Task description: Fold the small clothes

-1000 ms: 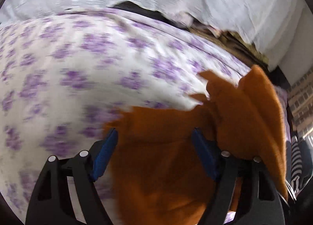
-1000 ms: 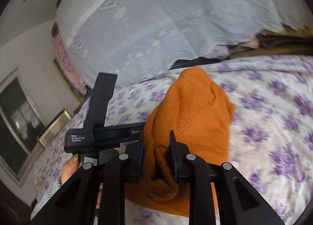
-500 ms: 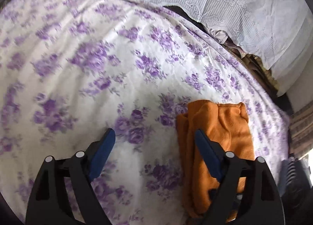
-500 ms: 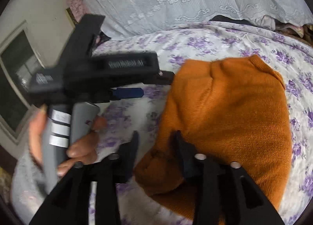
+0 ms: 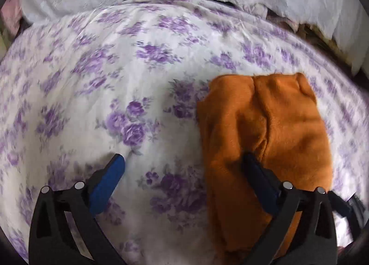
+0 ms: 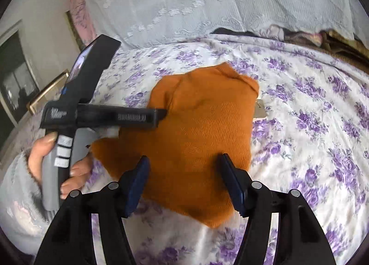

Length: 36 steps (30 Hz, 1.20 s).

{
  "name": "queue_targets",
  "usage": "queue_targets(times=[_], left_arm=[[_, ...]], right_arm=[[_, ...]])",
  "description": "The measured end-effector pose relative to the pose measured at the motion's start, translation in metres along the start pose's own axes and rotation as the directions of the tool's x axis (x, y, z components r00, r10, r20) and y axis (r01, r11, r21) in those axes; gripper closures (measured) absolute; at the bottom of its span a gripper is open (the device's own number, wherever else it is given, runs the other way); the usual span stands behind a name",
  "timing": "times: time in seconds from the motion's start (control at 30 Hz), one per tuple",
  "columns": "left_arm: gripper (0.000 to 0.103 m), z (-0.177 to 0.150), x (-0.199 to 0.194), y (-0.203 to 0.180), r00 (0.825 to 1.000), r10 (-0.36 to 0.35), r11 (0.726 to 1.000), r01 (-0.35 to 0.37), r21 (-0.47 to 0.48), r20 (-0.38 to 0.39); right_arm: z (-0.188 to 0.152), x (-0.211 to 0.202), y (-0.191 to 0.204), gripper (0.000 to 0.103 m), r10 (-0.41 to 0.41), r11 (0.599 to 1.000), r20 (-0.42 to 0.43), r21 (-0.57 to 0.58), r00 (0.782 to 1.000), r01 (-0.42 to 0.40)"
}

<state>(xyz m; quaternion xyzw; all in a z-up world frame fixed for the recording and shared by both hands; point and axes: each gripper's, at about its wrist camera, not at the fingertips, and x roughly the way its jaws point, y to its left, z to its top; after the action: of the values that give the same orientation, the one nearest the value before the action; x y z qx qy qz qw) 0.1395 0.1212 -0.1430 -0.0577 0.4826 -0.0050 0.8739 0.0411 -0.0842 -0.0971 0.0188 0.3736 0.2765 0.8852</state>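
Note:
A folded orange knit garment (image 5: 272, 126) lies flat on the floral bedsheet (image 5: 115, 80); it also shows in the right wrist view (image 6: 198, 131). My left gripper (image 5: 182, 165) is open and empty, its right finger (image 5: 256, 172) over the garment's near edge, its left finger over bare sheet. My right gripper (image 6: 184, 170) is open and empty, hovering over the garment's near part. The left gripper's body and the hand holding it (image 6: 69, 126) show at the left in the right wrist view, touching the garment's left edge.
A white lace cover (image 6: 207, 4) hangs along the far side of the bed, with dark bundled cloth (image 6: 299, 34) below it at the back right. A small pale tag (image 6: 259, 110) sticks out from the garment's right side. A framed picture (image 6: 46, 89) leans at far left.
My right gripper opened and let go of the orange garment, which now lies flat and folded. Both grippers have drawn back a little above it.

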Motion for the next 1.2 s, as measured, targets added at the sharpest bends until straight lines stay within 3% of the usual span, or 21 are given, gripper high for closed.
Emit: queue_targets(times=[0.1, 0.2, 0.3, 0.37, 0.43, 0.5, 0.57, 0.63, 0.73, 0.87, 0.93, 1.03, 1.2], left_arm=[[0.004, 0.004, -0.025, 0.010, 0.999, 0.016, 1.000, -0.015, -0.024, 0.043], [0.005, 0.005, -0.050, 0.018, 0.995, -0.040, 0.998, 0.045, -0.053, 0.090], [0.005, -0.006, -0.059, 0.010, 0.993, -0.093, 0.995, 0.095, -0.024, 0.071], [0.005, -0.019, -0.049, -0.005, 0.997, -0.066, 0.997, 0.065, 0.035, 0.028], [0.004, -0.035, -0.027, -0.016, 1.000, 0.001, 0.997, 0.002, 0.082, -0.026], [0.004, -0.042, -0.022, -0.013, 0.999, -0.035, 0.998, 0.035, 0.049, -0.014], [0.004, -0.039, -0.023, -0.009, 0.998, -0.058, 0.998, 0.059, 0.037, -0.024], [0.004, -0.041, -0.019, -0.005, 0.996, -0.087, 0.996, 0.087, 0.016, -0.025], [0.004, -0.043, -0.019, -0.004, 0.996, -0.088, 0.996, 0.089, 0.015, -0.023], [0.004, -0.044, -0.021, -0.005, 0.996, -0.091, 0.996, 0.091, 0.009, -0.020], [0.004, -0.042, -0.020, -0.004, 0.996, -0.090, 0.996, 0.090, 0.010, -0.020], [0.004, -0.044, -0.020, -0.005, 0.996, -0.085, 0.996, 0.086, 0.014, -0.016], [0.004, -0.044, -0.020, -0.005, 0.996, -0.085, 0.996, 0.085, 0.010, -0.013]], right_arm=[[0.010, -0.015, -0.005, 0.039, 0.043, 0.999, 0.023, 0.021, 0.999, -0.043], [0.044, -0.022, -0.022, 0.039, 0.052, 0.995, 0.088, 0.084, 0.995, -0.060], [0.075, 0.007, -0.045, 0.039, 0.158, 0.969, 0.062, 0.185, 0.986, -0.167], [0.088, 0.044, -0.060, 0.039, 0.252, 0.929, 0.005, 0.280, 0.968, -0.243], [0.093, 0.068, -0.072, 0.044, 0.251, 0.917, -0.007, 0.322, 0.968, -0.235], [0.097, 0.087, -0.092, 0.056, 0.171, 0.918, 0.000, 0.362, 0.985, -0.159], [0.095, 0.095, -0.117, 0.073, 0.161, 0.885, 0.022, 0.440, 0.987, -0.154], [0.091, 0.086, -0.127, 0.073, 0.133, 0.870, 0.036, 0.474, 0.990, -0.134], [0.087, 0.055, -0.125, 0.065, 0.117, 0.888, 0.098, 0.435, 0.988, -0.148], [0.077, 0.039, -0.117, 0.057, 0.209, 0.879, 0.107, 0.415, 0.972, -0.235], [0.070, 0.047, -0.113, 0.057, 0.249, 0.867, 0.068, 0.429, 0.966, -0.253], [0.071, 0.074, -0.118, 0.055, 0.202, 0.864, 0.010, 0.469, 0.979, -0.183], [0.092, 0.117, -0.145, 0.056, 0.247, 0.788, 0.047, 0.571, 0.968, -0.228]])
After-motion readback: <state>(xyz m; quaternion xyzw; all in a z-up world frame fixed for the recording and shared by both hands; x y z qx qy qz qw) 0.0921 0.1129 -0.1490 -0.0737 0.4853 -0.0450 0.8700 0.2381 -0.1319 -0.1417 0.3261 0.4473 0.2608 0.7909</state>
